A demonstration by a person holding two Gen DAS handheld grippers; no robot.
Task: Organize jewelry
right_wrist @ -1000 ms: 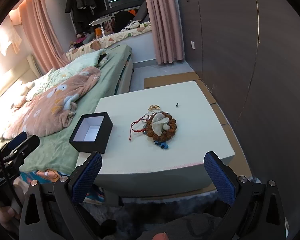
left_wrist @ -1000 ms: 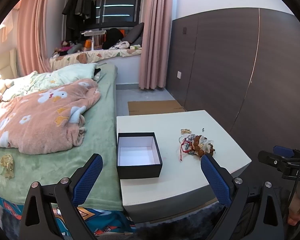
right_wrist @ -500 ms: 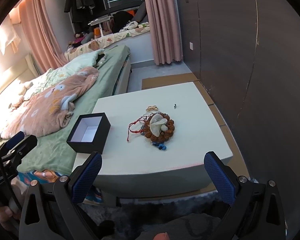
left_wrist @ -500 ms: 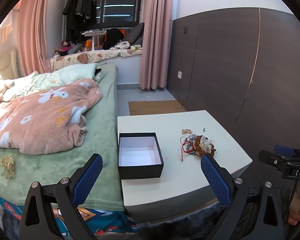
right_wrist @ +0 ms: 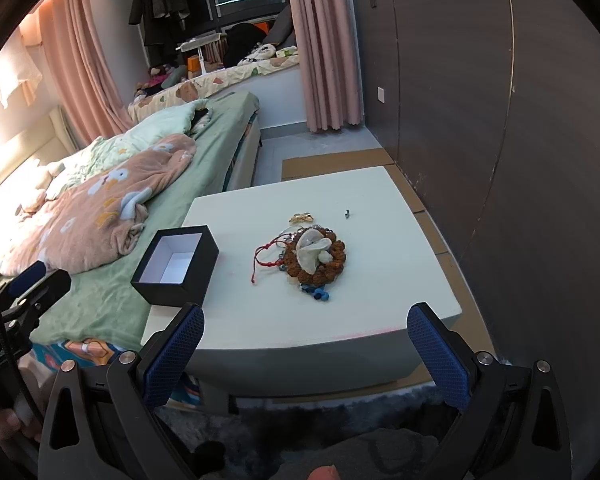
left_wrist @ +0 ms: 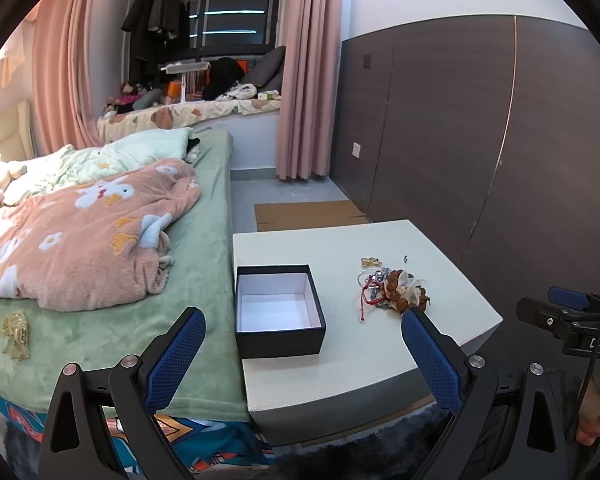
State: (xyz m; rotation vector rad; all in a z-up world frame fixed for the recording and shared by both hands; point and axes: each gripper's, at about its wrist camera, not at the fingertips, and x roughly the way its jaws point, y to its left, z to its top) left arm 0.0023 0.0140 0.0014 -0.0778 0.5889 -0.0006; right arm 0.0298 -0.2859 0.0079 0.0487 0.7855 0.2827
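Note:
A heap of jewelry [right_wrist: 312, 258] lies mid-table: a brown bead bracelet, pale stone pieces, a red cord, blue beads. In the left wrist view the same heap [left_wrist: 392, 288] sits right of an open black box [left_wrist: 278, 310] with a white, empty inside. The box [right_wrist: 176, 266] stands near the table's left edge. A gold piece [right_wrist: 302, 217] and a small dark ring [right_wrist: 346, 213] lie apart behind the heap. My left gripper [left_wrist: 304, 352] is open, short of the table. My right gripper [right_wrist: 304, 344] is open too, held before the table's front edge.
The white low table [right_wrist: 340, 320] stands between a bed [left_wrist: 100, 320] with a pink blanket [left_wrist: 76, 240] and a dark panelled wall [right_wrist: 480, 120]. Cardboard [left_wrist: 308, 214] lies on the floor behind it. A dark rug [right_wrist: 340, 420] lies in front.
Both grippers have drifted slightly; the table and box sit a little further right in the left view and lower left in the right view. Nothing was grasped.

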